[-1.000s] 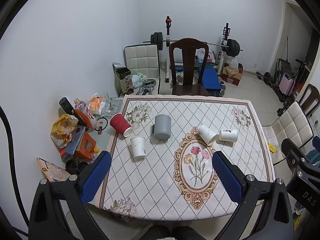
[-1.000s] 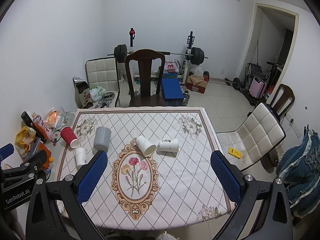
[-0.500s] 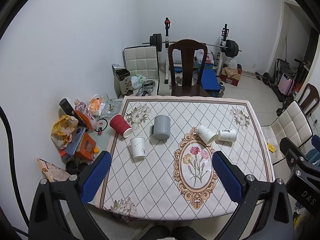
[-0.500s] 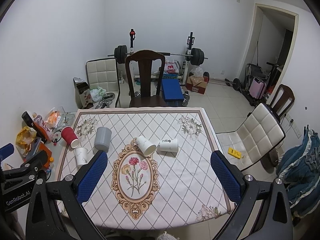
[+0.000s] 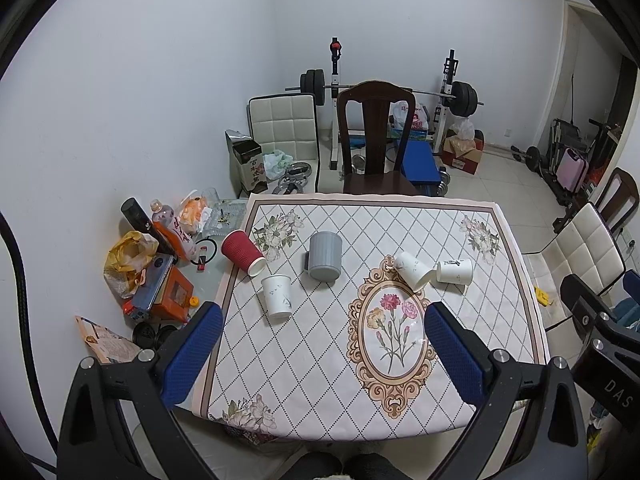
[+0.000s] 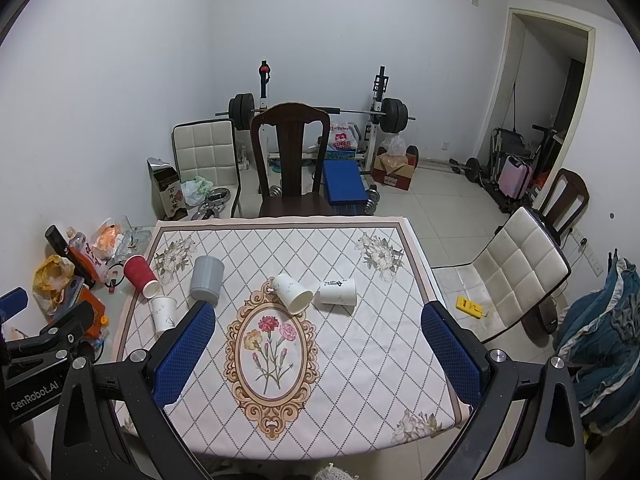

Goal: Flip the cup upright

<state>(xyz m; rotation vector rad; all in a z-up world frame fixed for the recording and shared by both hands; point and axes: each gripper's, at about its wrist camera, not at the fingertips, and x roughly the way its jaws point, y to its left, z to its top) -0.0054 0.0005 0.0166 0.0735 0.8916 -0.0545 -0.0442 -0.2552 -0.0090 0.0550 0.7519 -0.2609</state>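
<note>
A square table (image 5: 360, 400) (image 6: 360, 420), covered by a diamond-patterned cloth with a floral oval medallion, is seen from above by both wrist cameras. Behind it a dark wooden chair (image 5: 376, 136) (image 6: 292, 160) is placed, and a barbell rack (image 5: 452, 92) (image 6: 380, 108) is set against the far wall.

The left gripper (image 5: 322, 354) is held above the near edge of the table, its blue-padded fingers (image 5: 192, 354) spread wide and nothing pinched between them. The right gripper (image 6: 318, 352) is held likewise, its fingers (image 6: 450, 352) wide apart and nothing gripped.

Well beyond both grippers, five cups are found on the cloth. A grey ribbed cup (image 5: 325, 255) (image 6: 206, 280) is stood mouth down left of centre. A red ribbed paper cup (image 5: 242, 251) (image 6: 141, 276) is laid on its side at the left edge, mouth toward the camera. A white paper cup (image 5: 276, 295) (image 6: 164, 314) is stood just in front of it; whether it is mouth up or down cannot be told. Two white paper cups are laid on their sides near the top of the medallion: a tilted one (image 5: 414, 271) (image 6: 293, 292) and, just to its right, one bearing dark characters (image 5: 454, 271) (image 6: 338, 291) that cannot be read.

"SUPER" is read on a plastic bag (image 6: 342, 140) beneath the barbell, "GenRobot.AI" on the left gripper's body in the right wrist view, and "DAS" on the right gripper's body in the left wrist view.
</note>
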